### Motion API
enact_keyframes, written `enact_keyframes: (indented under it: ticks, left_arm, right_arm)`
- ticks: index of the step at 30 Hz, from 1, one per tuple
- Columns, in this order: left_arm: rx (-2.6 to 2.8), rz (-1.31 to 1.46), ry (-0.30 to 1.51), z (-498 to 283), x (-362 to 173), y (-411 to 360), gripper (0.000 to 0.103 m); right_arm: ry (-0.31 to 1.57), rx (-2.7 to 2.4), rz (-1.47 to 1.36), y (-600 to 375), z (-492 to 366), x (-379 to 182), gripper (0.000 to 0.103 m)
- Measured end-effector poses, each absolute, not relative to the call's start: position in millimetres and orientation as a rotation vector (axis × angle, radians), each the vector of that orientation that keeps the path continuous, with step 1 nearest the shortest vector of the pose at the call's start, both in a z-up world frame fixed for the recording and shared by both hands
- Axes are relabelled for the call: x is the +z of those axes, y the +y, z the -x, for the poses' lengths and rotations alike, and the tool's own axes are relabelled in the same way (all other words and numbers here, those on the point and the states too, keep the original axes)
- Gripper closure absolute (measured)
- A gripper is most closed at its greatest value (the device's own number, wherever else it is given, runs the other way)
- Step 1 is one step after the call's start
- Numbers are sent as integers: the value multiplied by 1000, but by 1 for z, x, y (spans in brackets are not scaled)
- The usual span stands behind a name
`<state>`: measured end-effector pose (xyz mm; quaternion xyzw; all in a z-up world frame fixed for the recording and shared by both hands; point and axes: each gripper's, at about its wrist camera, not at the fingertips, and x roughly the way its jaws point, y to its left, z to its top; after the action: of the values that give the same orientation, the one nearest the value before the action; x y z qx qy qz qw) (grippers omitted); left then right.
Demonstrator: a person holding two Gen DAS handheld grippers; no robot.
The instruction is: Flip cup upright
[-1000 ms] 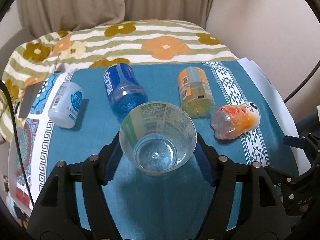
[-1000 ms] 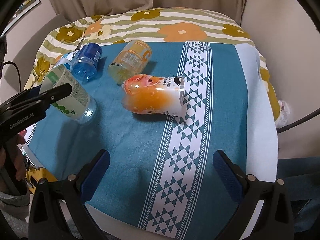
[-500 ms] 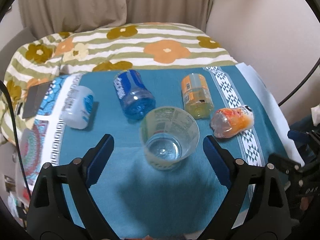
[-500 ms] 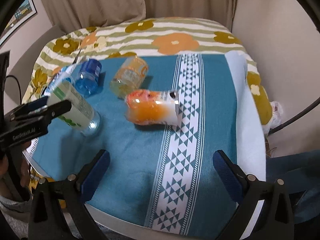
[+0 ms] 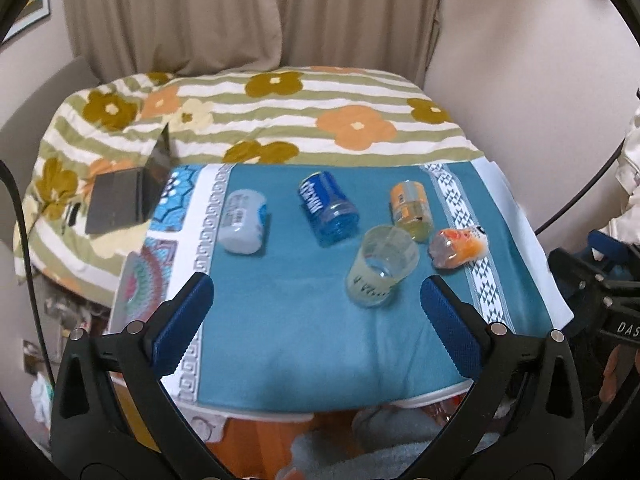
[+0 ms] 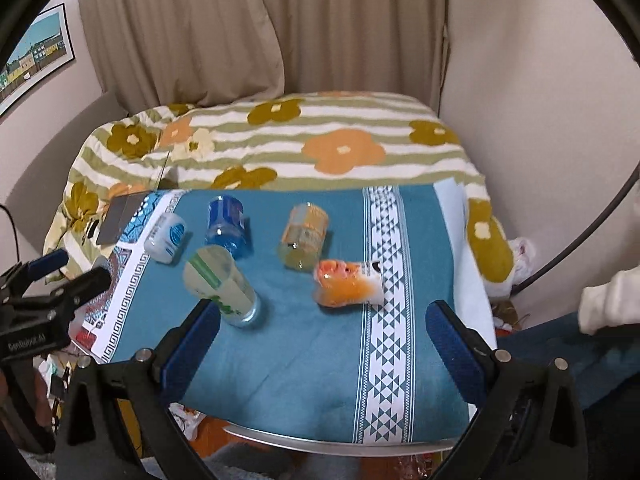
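A clear plastic cup with a green-and-white label (image 5: 380, 270) stands upright, mouth up, on the teal cloth (image 5: 288, 320); it also shows in the right wrist view (image 6: 222, 286). My left gripper (image 5: 318, 322) is open and empty, pulled back toward the table's near edge, well clear of the cup. My right gripper (image 6: 320, 344) is open and empty, also back near the front edge. The left gripper's body shows at the left edge of the right wrist view (image 6: 44, 304).
Several cups lie on their sides behind the upright one: a white one (image 5: 244, 226), a blue one (image 5: 328, 208), an orange-labelled one (image 5: 412, 210) and an orange goldfish-print one (image 5: 460, 246). A laptop (image 5: 124, 196) rests on the flowered quilt (image 5: 280, 120). Walls and curtain close behind.
My left gripper opened, let go of the clear cup standing on the cloth, and drew back and up. My right gripper also drew back from the table.
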<state>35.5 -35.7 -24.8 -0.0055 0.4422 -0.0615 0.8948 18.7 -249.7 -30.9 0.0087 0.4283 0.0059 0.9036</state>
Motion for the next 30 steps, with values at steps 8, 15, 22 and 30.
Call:
enact_keyframes:
  ticks: [8, 15, 22, 30]
  left_arm:
    - [-98, 27, 900, -16, -20, -13, 0]
    - [-103, 9, 867, -10, -14, -12, 0]
    - [-103, -7, 846, -7, -8, -15, 0]
    - [-98, -11, 841, -9, -9, -17, 0]
  right_arm:
    - [865, -61, -15, -238, -1, -28, 1]
    - [855, -83, -8, -235, 8, -27, 0]
    - [838, -84, -8, -235, 11, -23, 0]
    - [836, -85, -13, -236, 11, -23, 0]
